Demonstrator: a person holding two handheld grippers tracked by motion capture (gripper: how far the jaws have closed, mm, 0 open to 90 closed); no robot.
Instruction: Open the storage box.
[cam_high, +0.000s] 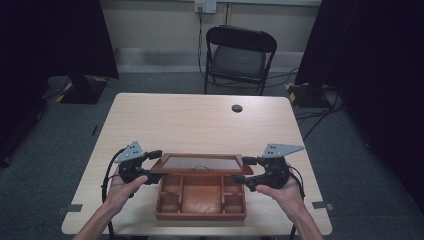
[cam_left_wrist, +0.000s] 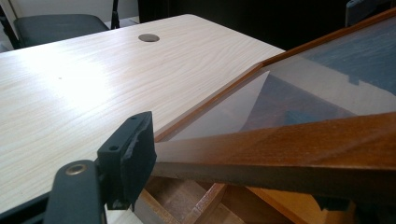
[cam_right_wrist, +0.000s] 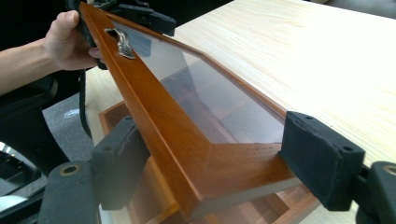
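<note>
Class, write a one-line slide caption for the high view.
Two hand-held grippers, left gripper and right gripper, grip the glass lid of a wooden box at its ends.

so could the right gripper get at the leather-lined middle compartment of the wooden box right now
Probably not as things stand. The right gripper has its jaws around a corner of the glass-panelled wooden lid, as does the left gripper. The middle compartment lies open below, but reaching it means releasing the lid.
</note>
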